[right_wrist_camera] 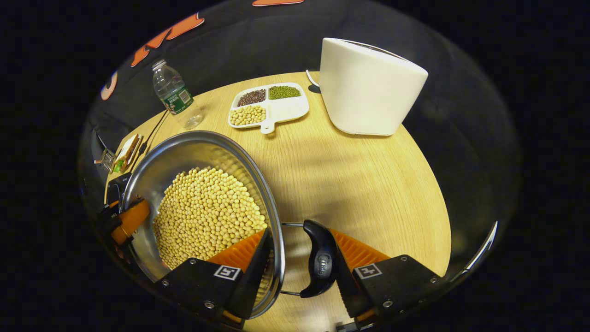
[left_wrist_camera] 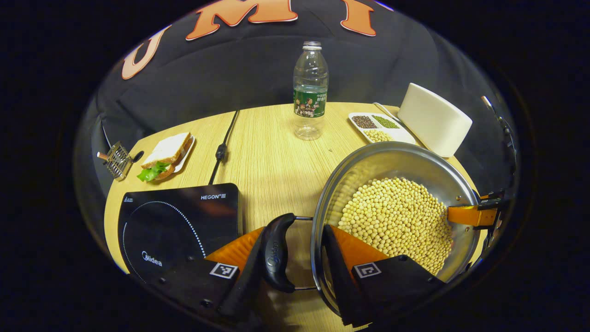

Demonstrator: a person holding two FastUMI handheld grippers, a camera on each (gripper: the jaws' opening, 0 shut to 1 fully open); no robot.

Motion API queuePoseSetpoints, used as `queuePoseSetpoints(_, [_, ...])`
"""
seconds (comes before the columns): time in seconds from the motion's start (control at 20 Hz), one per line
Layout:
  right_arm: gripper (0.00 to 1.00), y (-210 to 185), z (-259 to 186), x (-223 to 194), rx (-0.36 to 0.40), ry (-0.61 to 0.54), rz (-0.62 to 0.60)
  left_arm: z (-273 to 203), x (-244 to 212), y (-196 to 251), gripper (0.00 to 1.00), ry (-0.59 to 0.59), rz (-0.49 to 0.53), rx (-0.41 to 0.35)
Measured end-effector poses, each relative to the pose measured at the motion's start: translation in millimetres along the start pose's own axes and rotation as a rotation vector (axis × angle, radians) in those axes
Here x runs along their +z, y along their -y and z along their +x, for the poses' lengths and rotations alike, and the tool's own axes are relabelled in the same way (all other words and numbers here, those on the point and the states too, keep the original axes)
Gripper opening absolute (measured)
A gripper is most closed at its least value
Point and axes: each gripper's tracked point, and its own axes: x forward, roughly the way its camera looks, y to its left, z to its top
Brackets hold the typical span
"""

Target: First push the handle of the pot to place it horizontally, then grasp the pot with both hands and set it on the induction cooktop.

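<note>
A steel pot (left_wrist_camera: 368, 159) of soybeans (left_wrist_camera: 396, 221) stands right of the black induction cooktop (left_wrist_camera: 175, 226). My left gripper (left_wrist_camera: 297, 230) clamps the pot's near side. One finger is outside the black handle (left_wrist_camera: 276, 253) and the other is inside the wall. In the right gripper view, my right gripper (right_wrist_camera: 295, 233) holds the opposite side of the pot (right_wrist_camera: 193, 147) the same way, with its black handle (right_wrist_camera: 320, 265) and rim between the fingers. The right gripper's orange finger (left_wrist_camera: 465, 215) shows across the pot. I cannot tell whether the pot rests on the table.
On the wooden table (left_wrist_camera: 276, 157) are a water bottle (left_wrist_camera: 310, 92), a sandwich on a plate (left_wrist_camera: 166, 154), a divided dish of beans (left_wrist_camera: 378, 127) and a white container (left_wrist_camera: 433, 117). The cooktop's cable (left_wrist_camera: 223, 147) runs back; a metal rack (left_wrist_camera: 115, 159) sits at the left edge.
</note>
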Motion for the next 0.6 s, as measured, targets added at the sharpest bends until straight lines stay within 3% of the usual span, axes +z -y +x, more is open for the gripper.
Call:
queuePoseSetpoints(0.35, [0.58, -10, -3, -1, 0.046, -0.020, 0.040, -18, 3, -8, 0.70, -0.009, 0.042, 0.026])
queuePoseSetpoints(0.6, [0.58, -22, -13, 17, 0.083, 0.058, 0.019, -51, 39, -33, 0.71, 0.045, 0.011, 0.056])
